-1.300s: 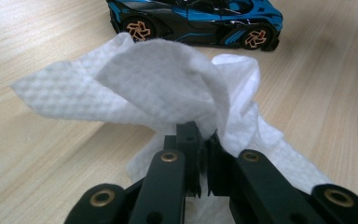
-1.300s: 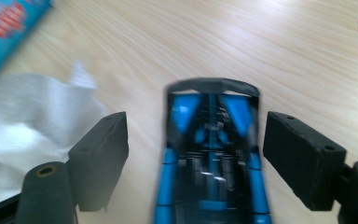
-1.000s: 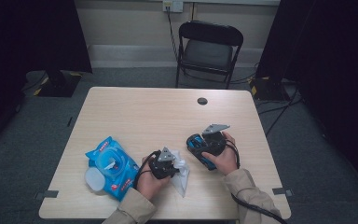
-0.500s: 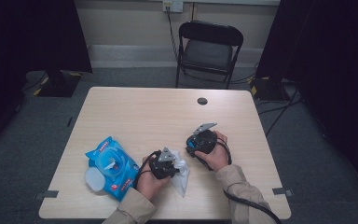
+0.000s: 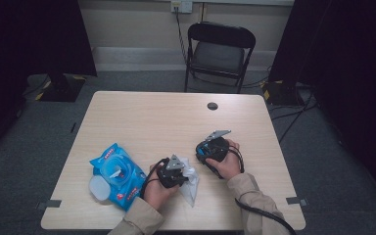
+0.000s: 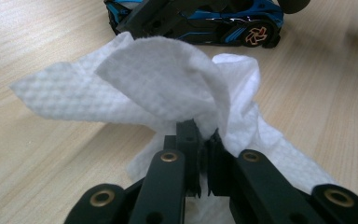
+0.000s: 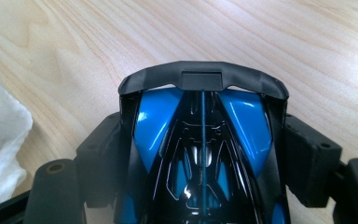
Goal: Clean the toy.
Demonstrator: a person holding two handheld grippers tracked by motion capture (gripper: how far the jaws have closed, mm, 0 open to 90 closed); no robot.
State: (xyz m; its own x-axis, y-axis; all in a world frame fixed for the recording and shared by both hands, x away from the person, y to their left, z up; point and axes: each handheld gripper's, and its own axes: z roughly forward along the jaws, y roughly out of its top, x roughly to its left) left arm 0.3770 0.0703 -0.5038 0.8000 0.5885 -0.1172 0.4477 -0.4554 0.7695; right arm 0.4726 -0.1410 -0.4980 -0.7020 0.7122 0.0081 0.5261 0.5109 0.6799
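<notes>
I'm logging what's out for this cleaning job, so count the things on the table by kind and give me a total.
Toy car, blue and black: 1
White wipe, loose: 1
Blue pack of wipes: 1
Grippers, left gripper and right gripper: 2
Total: 5

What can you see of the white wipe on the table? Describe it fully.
The white wipe is a thin, soft sheet with a quilted dimple pattern, crumpled and folded over itself. The left gripper is shut on a bunched part of it; the loose end trails on the wooden table, close to the blue toy car.
</notes>
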